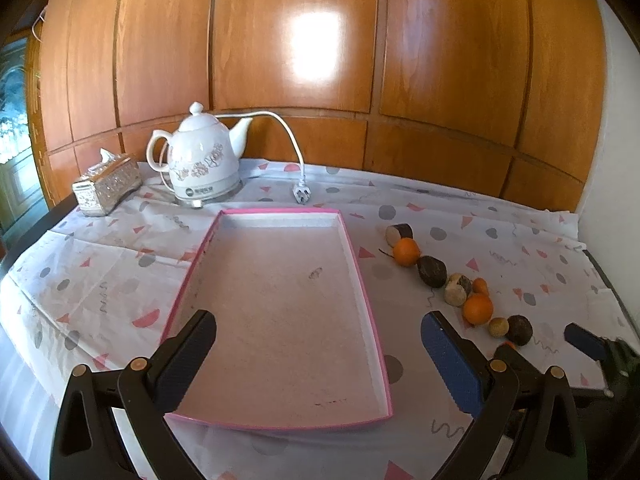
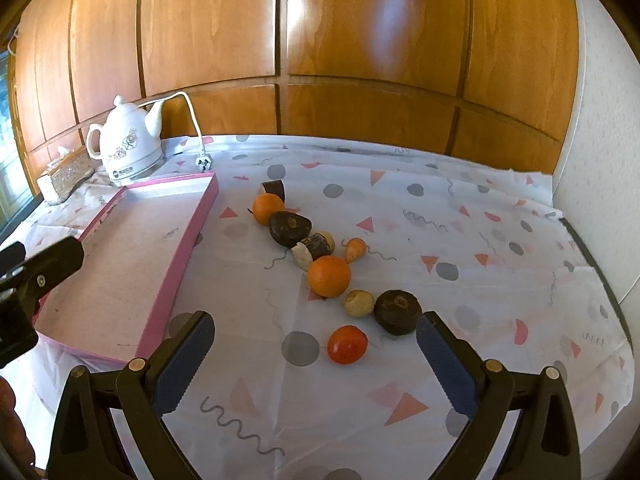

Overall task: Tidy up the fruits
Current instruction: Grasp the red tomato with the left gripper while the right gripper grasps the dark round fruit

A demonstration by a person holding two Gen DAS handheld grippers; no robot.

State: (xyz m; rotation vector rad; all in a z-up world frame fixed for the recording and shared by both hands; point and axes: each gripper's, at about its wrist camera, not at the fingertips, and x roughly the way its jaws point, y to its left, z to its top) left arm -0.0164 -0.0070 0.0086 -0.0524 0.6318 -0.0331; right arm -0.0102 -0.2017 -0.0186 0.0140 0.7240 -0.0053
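A shallow pink-rimmed tray (image 1: 362,264) (image 2: 200,208) lies empty on the patterned tablecloth. To its right runs a loose row of several fruits: a far orange (image 2: 268,208) (image 1: 406,251), dark brown round fruits (image 2: 289,228) (image 2: 397,311), a big orange (image 2: 329,275) (image 1: 477,308), a small beige fruit (image 2: 359,303), a small orange pear-shaped fruit (image 2: 355,249) and a red-orange fruit (image 2: 347,344). My left gripper (image 1: 318,344) hangs open over the tray's near end. My right gripper (image 2: 315,340) is open, just short of the red-orange fruit, holding nothing.
A white floral kettle (image 1: 204,160) (image 2: 128,148) with its cord and plug (image 1: 301,194) stands behind the tray. A silver tissue box (image 1: 106,188) sits at the far left. Wooden panelling closes the back; a white wall (image 2: 592,160) bounds the right.
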